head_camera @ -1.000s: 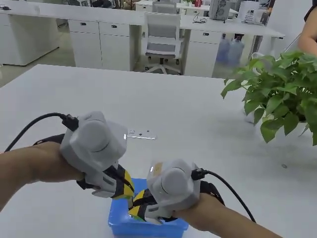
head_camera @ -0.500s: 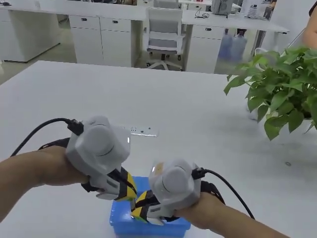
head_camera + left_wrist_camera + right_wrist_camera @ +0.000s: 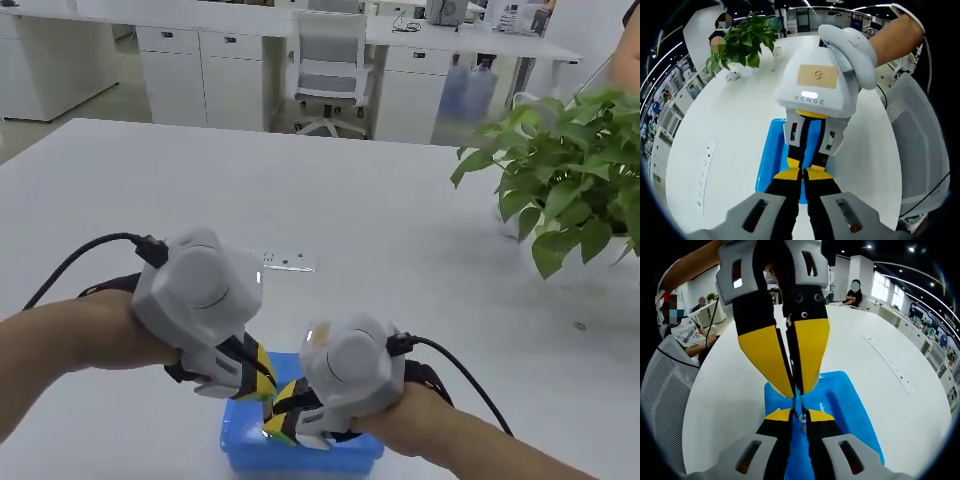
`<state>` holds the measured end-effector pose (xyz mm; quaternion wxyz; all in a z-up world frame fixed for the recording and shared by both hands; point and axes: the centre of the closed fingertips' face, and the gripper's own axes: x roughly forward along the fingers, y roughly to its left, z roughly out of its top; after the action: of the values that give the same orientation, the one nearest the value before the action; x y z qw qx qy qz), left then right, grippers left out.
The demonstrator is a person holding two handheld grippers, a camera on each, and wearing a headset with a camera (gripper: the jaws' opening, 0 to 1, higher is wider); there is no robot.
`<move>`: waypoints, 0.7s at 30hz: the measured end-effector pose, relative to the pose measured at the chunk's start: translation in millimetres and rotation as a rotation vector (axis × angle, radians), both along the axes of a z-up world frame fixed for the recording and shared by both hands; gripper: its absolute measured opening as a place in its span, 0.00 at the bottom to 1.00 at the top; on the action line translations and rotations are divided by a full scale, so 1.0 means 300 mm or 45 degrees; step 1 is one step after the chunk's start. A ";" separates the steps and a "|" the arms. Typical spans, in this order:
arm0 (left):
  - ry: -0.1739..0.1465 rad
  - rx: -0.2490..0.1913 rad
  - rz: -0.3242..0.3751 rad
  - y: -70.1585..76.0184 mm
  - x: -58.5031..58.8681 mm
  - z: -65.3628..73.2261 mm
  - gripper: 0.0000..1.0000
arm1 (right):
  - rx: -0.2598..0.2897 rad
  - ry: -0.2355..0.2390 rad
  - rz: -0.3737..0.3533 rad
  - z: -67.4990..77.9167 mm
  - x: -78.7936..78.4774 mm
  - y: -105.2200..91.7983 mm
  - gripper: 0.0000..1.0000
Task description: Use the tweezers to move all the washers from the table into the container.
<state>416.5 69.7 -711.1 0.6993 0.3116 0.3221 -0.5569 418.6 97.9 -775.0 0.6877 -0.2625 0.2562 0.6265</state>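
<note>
Left claw (image 3: 793, 389) nearly shut on thin metal tweezers (image 3: 798, 401), right claw (image 3: 800, 416) also nearly shut, tip-to-tip with it, what it grips unclear, both just above blue rectangular plastic container (image 3: 850, 400) on white bench (image 3: 400, 230); washers too small to tell.

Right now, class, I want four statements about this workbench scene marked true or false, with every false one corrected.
1. Both the left gripper and the right gripper are over the blue container. True.
2. The leafy plant stands on the floor. False: it stands on the white table, at the right of the head view.
3. Thin metal tweezers run between the jaws of both grippers. True.
4. The socket strip lies inside the container. False: it lies on the table, beyond the grippers.
</note>
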 end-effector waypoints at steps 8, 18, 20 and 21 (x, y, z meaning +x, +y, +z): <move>-0.010 -0.002 -0.010 -0.003 -0.008 0.031 0.06 | 0.026 -0.011 -0.003 0.033 -0.010 0.001 0.13; -0.031 -0.004 -0.041 -0.020 -0.031 0.093 0.06 | 0.070 -0.038 0.002 0.075 -0.028 -0.007 0.15; -0.037 -0.004 -0.045 -0.022 -0.033 0.103 0.06 | 0.090 -0.052 0.008 0.086 -0.033 -0.004 0.15; -0.039 -0.004 -0.050 -0.024 -0.037 0.111 0.06 | 0.094 -0.054 0.010 0.089 -0.035 -0.003 0.15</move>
<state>405.4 62.6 -677.9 0.6936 0.3251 0.3043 -0.5663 408.0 96.9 -748.3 0.6997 -0.2513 0.2174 0.6325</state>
